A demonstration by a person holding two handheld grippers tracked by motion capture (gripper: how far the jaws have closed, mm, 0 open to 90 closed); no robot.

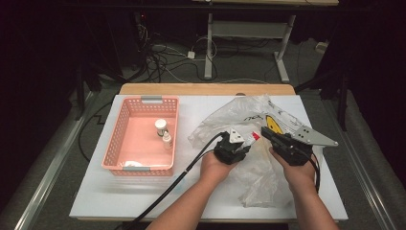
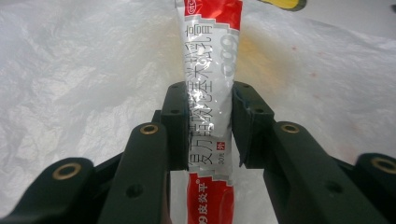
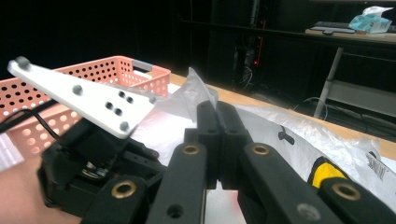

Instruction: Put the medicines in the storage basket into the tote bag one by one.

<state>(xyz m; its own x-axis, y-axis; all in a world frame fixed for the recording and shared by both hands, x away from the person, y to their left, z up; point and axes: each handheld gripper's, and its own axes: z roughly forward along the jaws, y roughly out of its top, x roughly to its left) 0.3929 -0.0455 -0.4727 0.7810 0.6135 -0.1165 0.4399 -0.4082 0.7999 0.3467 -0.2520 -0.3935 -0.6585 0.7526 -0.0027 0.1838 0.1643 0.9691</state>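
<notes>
- The left gripper (image 2: 203,126) is clamped across a red-and-silver tube (image 2: 210,93) above the plastic bag (image 1: 249,143), apparently lifting it clear.
- The right gripper (image 3: 218,121), jaws together, pinches the bag's edge (likely steadying it) on the desk (image 1: 95,191).

Tube (image 2: 209,74): glossy crinkled foil-look w/ red print. Bag (image 1: 239,115): thin clear plastic, wrinkled, shiny. Basket (image 1: 119,139): pink perforated plastic; surface (image 1: 95,191) matt white, jaws matt black plastic.
</notes>
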